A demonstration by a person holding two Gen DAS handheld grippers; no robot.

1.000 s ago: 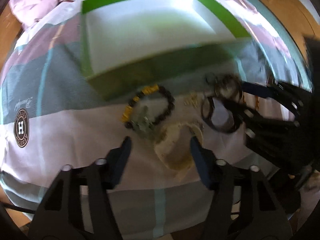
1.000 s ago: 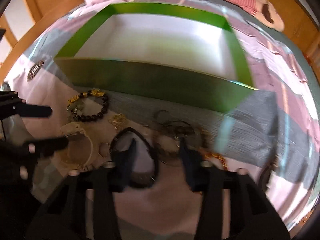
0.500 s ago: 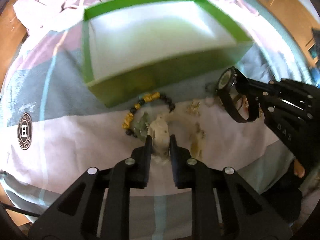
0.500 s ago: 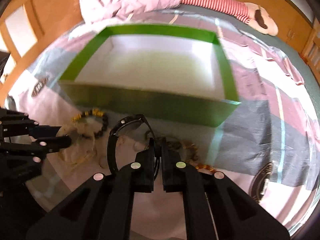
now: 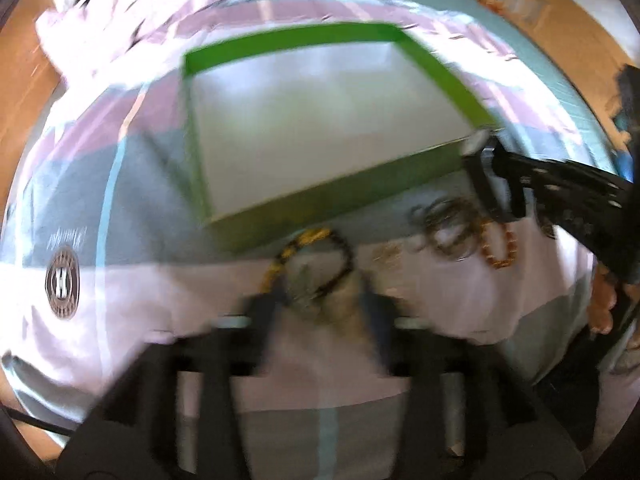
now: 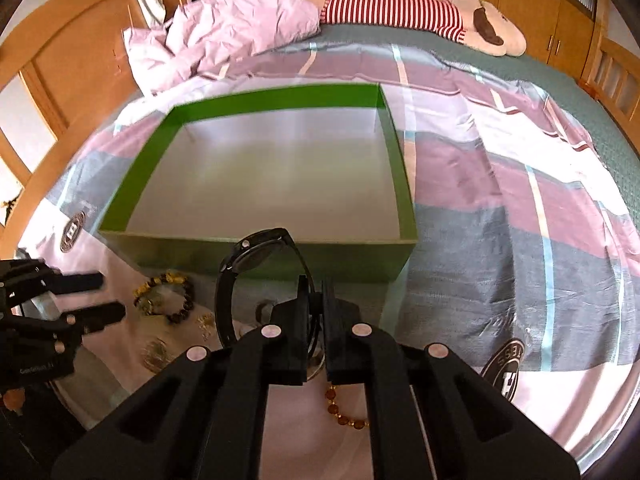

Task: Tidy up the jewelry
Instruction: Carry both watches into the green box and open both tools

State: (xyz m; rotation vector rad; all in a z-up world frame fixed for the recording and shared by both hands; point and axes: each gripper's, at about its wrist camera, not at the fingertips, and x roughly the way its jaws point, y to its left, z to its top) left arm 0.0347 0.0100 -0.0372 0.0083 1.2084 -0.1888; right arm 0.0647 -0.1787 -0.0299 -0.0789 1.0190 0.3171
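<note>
A green box [image 6: 160,252] with a bare white inside lies on the bed, also shown in the left wrist view [image 5: 320,208]. My right gripper [image 6: 316,292] is shut on the strap of a black watch [image 6: 256,256] and holds it above the bedspread by the box's near wall. The left wrist view shows that gripper [image 5: 492,172] with the watch at the box's right corner. My left gripper [image 5: 320,312] is blurred and its jaws are opening over a pale bangle [image 5: 344,316]; no pad presses on it. A black-and-yellow bead bracelet [image 5: 280,260] lies just beyond.
An amber bead bracelet [image 6: 344,416] and thin metal rings [image 5: 444,228] lie on the bedspread in front of the box. A crumpled pink duvet [image 6: 224,28] and a striped plush toy [image 6: 400,8] lie at the far end of the bed. A hand [image 5: 600,304] shows at the right.
My right gripper shut on the black watch and lifted it toward the box. My left gripper closed on the pale bangle, then spread its jaws again.
</note>
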